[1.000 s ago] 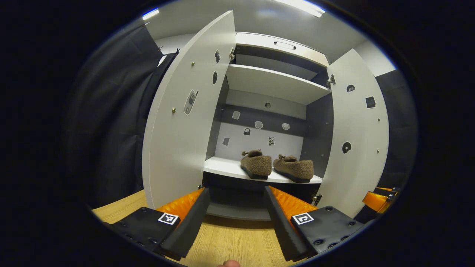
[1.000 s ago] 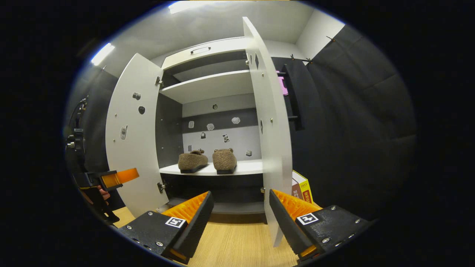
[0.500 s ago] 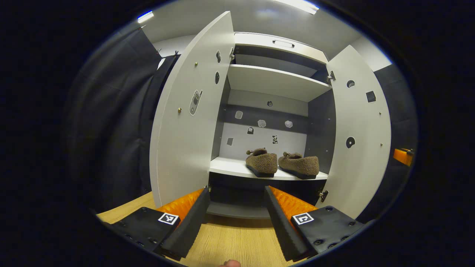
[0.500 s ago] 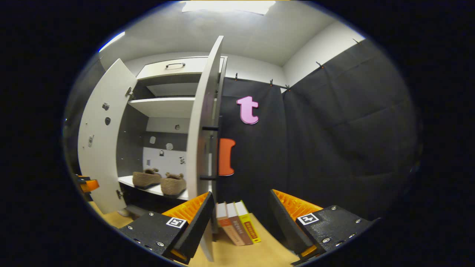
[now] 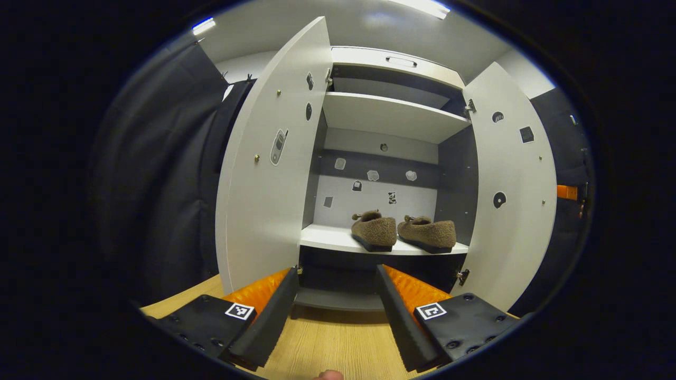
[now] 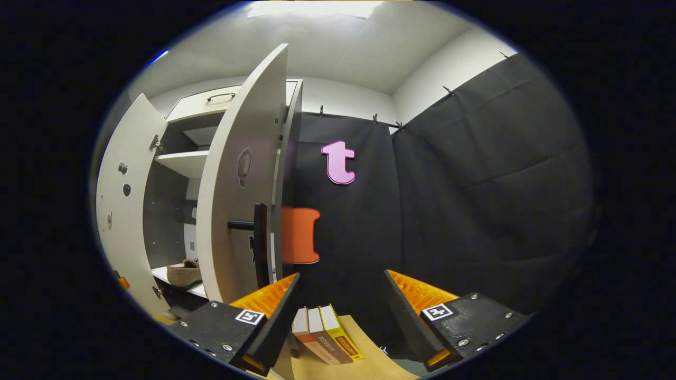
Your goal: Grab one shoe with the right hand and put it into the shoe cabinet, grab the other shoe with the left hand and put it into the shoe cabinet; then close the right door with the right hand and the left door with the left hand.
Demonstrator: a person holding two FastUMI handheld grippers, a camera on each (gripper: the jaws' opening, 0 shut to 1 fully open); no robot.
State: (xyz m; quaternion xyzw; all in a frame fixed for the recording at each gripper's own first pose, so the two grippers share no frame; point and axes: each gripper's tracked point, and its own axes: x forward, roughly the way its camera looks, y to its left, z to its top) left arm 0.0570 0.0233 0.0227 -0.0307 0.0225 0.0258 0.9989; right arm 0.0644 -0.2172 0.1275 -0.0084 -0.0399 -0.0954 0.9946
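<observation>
Two brown fuzzy shoes [image 5: 374,230] [image 5: 428,234] sit side by side on the lower shelf of the white shoe cabinet [image 5: 391,113]. Both doors stand open: the left door [image 5: 269,174] and the right door [image 5: 509,184]. My left gripper [image 5: 337,272] is open and empty, in front of the cabinet and low over the wooden floor. My right gripper [image 6: 342,277] is open and empty, on the outer side of the right door [image 6: 237,184], just right of its black handle [image 6: 259,237]. One shoe [image 6: 185,272] peeks out past that door.
Three books [image 6: 325,340] lean on the floor below my right gripper, against the black cloth wall [image 6: 475,184]. The cabinet has an upper shelf [image 5: 388,113] and a top drawer [image 5: 401,60]. A wooden floor [image 5: 327,343] runs in front.
My right gripper has swung right, around the right door's edge to its outer face; the books and handle have come into view. My left gripper has barely shifted.
</observation>
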